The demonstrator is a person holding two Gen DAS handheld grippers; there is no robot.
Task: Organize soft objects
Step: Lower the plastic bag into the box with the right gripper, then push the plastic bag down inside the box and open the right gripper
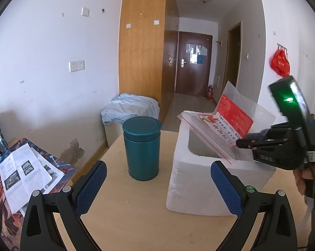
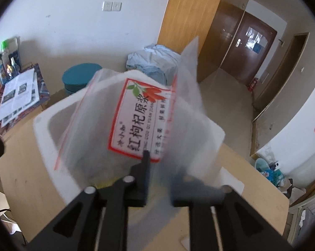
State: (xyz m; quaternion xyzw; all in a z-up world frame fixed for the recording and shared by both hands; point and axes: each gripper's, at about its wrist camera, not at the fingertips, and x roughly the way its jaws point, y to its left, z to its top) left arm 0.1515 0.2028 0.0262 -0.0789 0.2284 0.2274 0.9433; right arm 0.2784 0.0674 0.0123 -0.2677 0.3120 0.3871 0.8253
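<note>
The step in hand looks like dropping a soft packet into its container. The right tongs (image 2: 158, 179) hang over the white foam box (image 1: 178, 179) that stands on the pale wooden table (image 1: 126, 219), and their jaws stand partly apart around the lower edge of a translucent zip-seal plastic bag with a red-and-white printed label (image 2: 136, 121). The bag is blurred in the right wrist view, so it is hard to say whether either pad presses on it; my reading is that the grip is loose and the bag is on its way out. It leans across the box's open top, its lower end inside the hollow and its upper flap sticking up above the rim. The left tongs (image 1: 157, 186) are spread wide and hold nothing — they point at the table between a teal cylindrical metal canister with a lid (image 1: 141, 148) and the foam box, touching neither. Next, I judge, the right tongs need to draw up and clear of the bag without snagging the flap — then see whether it settles fully below the rim or wants a nudge.
</note>
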